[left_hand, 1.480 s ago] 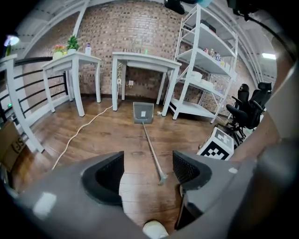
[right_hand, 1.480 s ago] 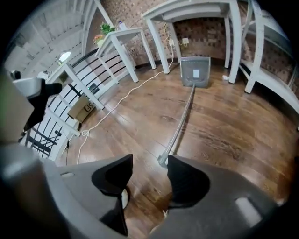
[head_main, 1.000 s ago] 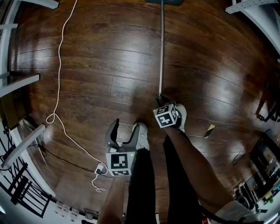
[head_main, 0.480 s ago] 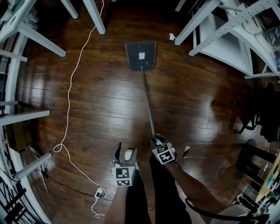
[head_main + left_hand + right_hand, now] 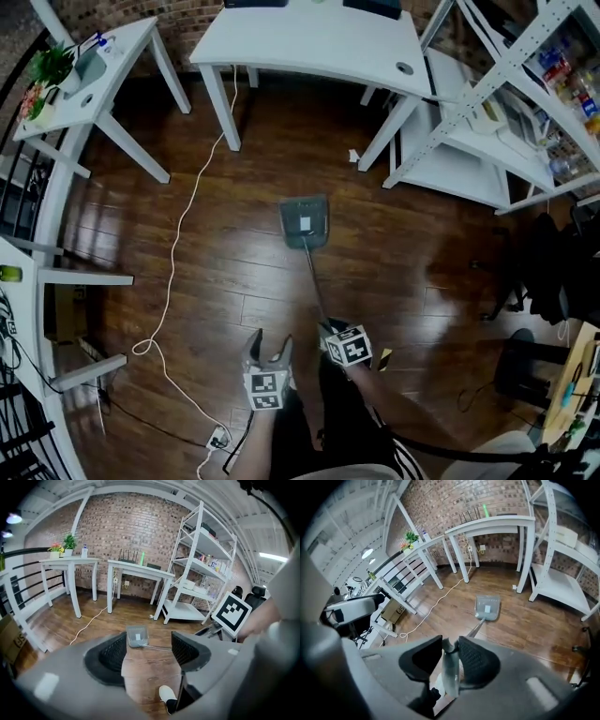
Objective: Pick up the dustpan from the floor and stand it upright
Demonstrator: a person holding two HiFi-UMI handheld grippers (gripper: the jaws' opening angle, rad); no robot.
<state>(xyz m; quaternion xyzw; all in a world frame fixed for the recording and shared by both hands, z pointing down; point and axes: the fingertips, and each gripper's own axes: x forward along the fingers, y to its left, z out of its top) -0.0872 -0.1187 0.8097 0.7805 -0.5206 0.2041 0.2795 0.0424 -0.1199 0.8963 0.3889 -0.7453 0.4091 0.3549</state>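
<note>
Higher now, the right hand-held gripper (image 5: pixel 328 331) pinches the dustpan (image 5: pixel 306 223) handle (image 5: pixel 314 281) to tilt it upright, while the empty left hand-held gripper (image 5: pixel 268 345), jaws spread, was just closing.

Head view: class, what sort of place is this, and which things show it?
Probably an office or lab workroom: white desks against a red brick wall, open white metal shelving holding supplies, dark wooden floor.

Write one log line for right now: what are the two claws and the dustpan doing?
right claw: shut on dustpan handle | left claw: open, empty, just been closing | dustpan: tilted, not yet upright
</note>
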